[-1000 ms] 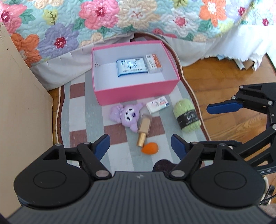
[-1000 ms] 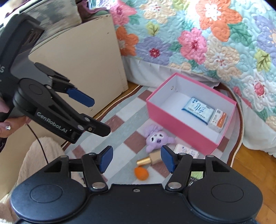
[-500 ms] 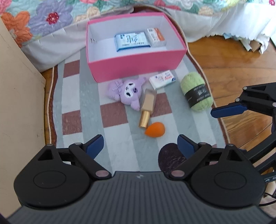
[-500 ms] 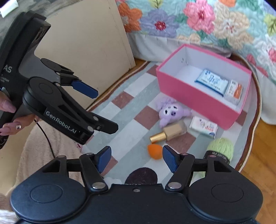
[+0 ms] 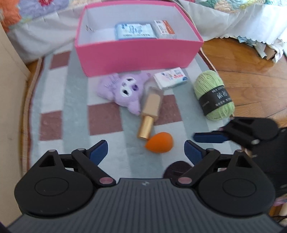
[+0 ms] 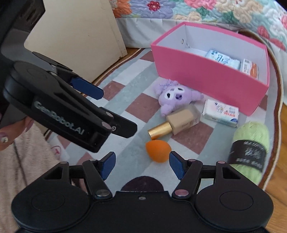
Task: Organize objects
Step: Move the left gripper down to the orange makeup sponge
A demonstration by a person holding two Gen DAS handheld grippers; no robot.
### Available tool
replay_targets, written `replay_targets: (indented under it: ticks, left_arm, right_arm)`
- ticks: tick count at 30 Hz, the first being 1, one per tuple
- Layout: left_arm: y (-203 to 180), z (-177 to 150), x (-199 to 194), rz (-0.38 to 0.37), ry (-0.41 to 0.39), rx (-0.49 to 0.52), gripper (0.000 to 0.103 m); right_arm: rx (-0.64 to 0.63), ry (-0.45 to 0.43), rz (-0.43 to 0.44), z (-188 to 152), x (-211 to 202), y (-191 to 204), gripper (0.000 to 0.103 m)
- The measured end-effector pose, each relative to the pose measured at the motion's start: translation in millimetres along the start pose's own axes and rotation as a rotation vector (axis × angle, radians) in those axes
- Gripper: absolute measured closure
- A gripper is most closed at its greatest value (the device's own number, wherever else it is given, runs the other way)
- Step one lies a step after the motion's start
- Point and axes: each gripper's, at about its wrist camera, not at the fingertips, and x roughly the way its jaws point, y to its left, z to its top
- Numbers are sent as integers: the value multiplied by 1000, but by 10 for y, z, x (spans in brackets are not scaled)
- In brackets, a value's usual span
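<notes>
A pink box (image 5: 138,55) stands on the rug and holds a blue tissue pack (image 5: 134,31) and a small orange-and-white carton (image 5: 164,29). In front of it lie a purple plush (image 5: 123,91), a foundation bottle (image 5: 150,111) with a gold cap, an orange sponge (image 5: 159,144), a white packet (image 5: 170,78) and a green yarn ball (image 5: 213,95). My left gripper (image 5: 145,149) hangs open just above the sponge. My right gripper (image 6: 142,164) is open too, with the sponge (image 6: 157,148) just beyond its fingertips. Neither holds anything.
The checked rug (image 5: 75,111) has wooden floor (image 5: 251,62) to its right. A beige cabinet side (image 6: 80,35) rises on the left and a floral quilt (image 6: 197,9) hangs behind the box. A person's hand (image 6: 5,136) and pink fluffy fabric (image 6: 21,161) are at lower left.
Both grippers have come down toward the rug, so the objects look larger and closer. The left gripper's jaws stand wider than a second ago. Nothing on the rug has moved.
</notes>
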Motion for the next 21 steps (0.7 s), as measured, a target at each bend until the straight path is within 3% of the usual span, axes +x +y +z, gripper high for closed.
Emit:
replay_targets:
  ticks: [8,18,20,21]
  left_arm:
    - [79,-127,461,-102,6,-117,15]
    - [216,-258,672,-145,11,-230,16]
    - [219,-273,706,-148,-11,-245,22]
    - [219,-272,725,-137,-14,-242,32]
  right_arm:
    - [-32,-64,-83,-266,449,-17,32]
    - [-22,-135,-101,-360,548,0,32]
    - [-32,-147,-112,-364,562,3,33]
    - [-32,-155,-119,-364,565,-1,36]
